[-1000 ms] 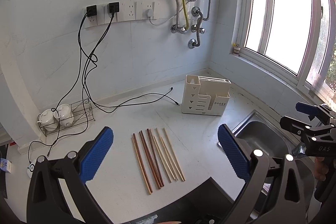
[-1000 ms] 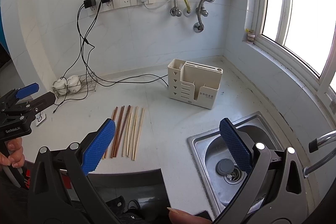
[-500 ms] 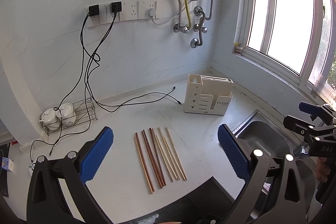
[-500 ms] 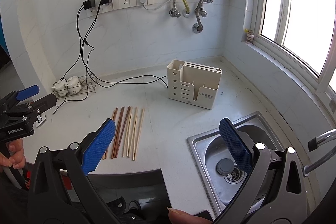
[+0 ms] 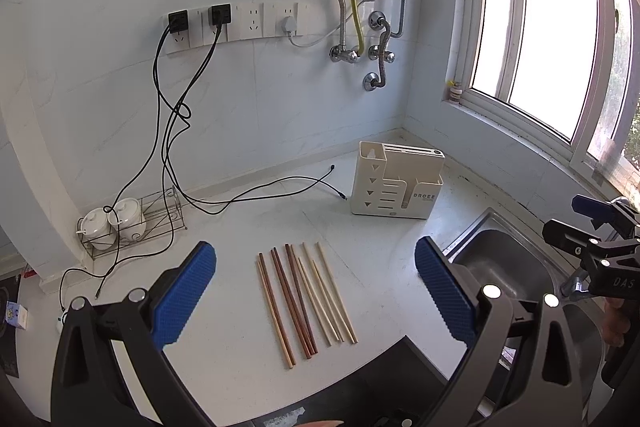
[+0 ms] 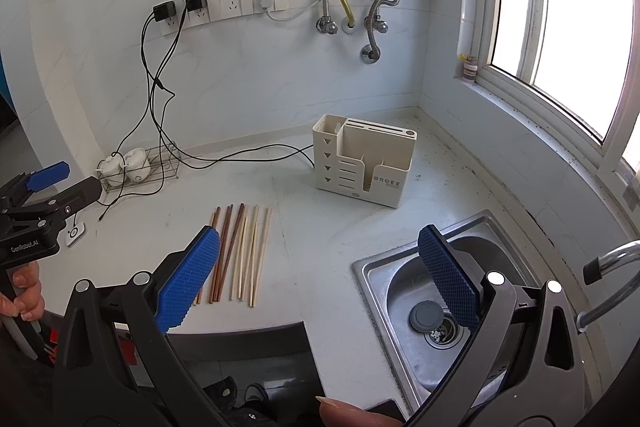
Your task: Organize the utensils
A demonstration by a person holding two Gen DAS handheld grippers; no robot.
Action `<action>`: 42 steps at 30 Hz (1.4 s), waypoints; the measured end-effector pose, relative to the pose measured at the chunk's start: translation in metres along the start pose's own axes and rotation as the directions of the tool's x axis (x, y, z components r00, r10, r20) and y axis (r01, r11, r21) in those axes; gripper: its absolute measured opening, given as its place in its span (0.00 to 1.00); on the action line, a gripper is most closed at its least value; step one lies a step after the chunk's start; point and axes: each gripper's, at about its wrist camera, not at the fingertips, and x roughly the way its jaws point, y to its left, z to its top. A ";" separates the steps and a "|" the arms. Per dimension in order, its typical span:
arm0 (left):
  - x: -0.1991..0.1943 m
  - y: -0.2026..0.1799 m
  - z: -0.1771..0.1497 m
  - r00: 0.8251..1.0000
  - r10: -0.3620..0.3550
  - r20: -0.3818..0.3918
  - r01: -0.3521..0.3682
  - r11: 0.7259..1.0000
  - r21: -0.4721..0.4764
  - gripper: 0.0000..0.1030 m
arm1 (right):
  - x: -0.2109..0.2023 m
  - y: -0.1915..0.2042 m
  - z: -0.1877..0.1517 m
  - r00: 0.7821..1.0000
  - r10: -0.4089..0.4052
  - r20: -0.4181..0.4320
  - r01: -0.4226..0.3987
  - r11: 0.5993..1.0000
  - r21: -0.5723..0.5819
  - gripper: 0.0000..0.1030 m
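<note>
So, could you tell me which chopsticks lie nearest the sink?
The pale chopsticks; they lie on the sink side of the row, while the dark brown chopsticks lie on the far side.

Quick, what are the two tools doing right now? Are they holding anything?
Left tool: open, holding nothing, above the chopsticks.
Right tool: open, holding nothing.

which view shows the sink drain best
The right wrist view: the sink basin lies open with its drain and grey stopper visible. The left wrist view shows only the basin's dark corner, drain hidden.
</note>
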 end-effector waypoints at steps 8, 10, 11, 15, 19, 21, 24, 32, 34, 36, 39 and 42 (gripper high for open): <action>0.002 -0.001 -0.001 1.000 -0.005 -0.005 0.005 1.000 0.003 0.95 | 0.001 -0.002 -0.002 1.000 -0.002 -0.002 0.003 1.000 0.004 0.92; 0.003 -0.002 0.000 1.000 -0.006 -0.006 0.006 1.000 0.004 0.95 | 0.001 -0.002 -0.003 1.000 -0.002 -0.001 0.002 1.000 0.007 0.92; 0.004 -0.002 0.000 1.000 -0.006 -0.006 0.006 1.000 0.005 0.95 | 0.001 -0.002 -0.003 1.000 -0.002 0.000 0.002 1.000 0.006 0.92; 0.006 -0.002 0.000 1.000 -0.006 -0.010 0.006 1.000 0.006 0.95 | 0.001 -0.003 -0.003 1.000 -0.001 0.000 0.001 1.000 0.005 0.92; 0.007 -0.003 0.000 1.000 -0.008 -0.013 0.008 1.000 0.005 0.95 | 0.001 -0.003 -0.002 1.000 -0.003 0.000 0.003 1.000 0.005 0.92; 0.007 -0.004 0.001 1.000 -0.006 -0.012 0.006 1.000 0.006 0.95 | 0.001 -0.003 -0.002 1.000 -0.003 0.000 0.003 1.000 0.005 0.92; 0.007 -0.004 0.000 1.000 -0.006 -0.013 0.006 1.000 0.004 0.95 | 0.001 -0.003 -0.003 1.000 -0.003 0.000 0.003 1.000 0.004 0.92; 0.012 -0.009 0.001 1.000 0.006 -0.025 -0.006 1.000 0.001 0.95 | 0.006 -0.008 0.001 1.000 0.010 -0.003 -0.010 1.000 0.006 0.92; 0.014 -0.010 0.002 0.999 0.015 -0.028 -0.015 1.000 -0.005 0.95 | 0.009 -0.010 0.002 1.000 0.017 -0.003 -0.017 1.000 0.007 0.92; 0.018 -0.010 0.003 0.999 0.026 -0.036 -0.027 0.999 -0.018 0.95 | 0.012 -0.012 0.003 1.000 0.024 -0.005 -0.024 1.000 0.006 0.92; 0.024 -0.011 0.004 0.998 0.035 -0.056 -0.037 0.999 -0.033 0.95 | 0.018 -0.014 0.004 0.999 0.038 -0.010 -0.038 0.999 -0.003 0.92; 0.028 -0.015 0.005 0.996 0.055 -0.065 -0.057 0.998 -0.038 0.95 | 0.025 -0.016 0.007 0.998 0.055 -0.013 -0.055 0.998 -0.016 0.92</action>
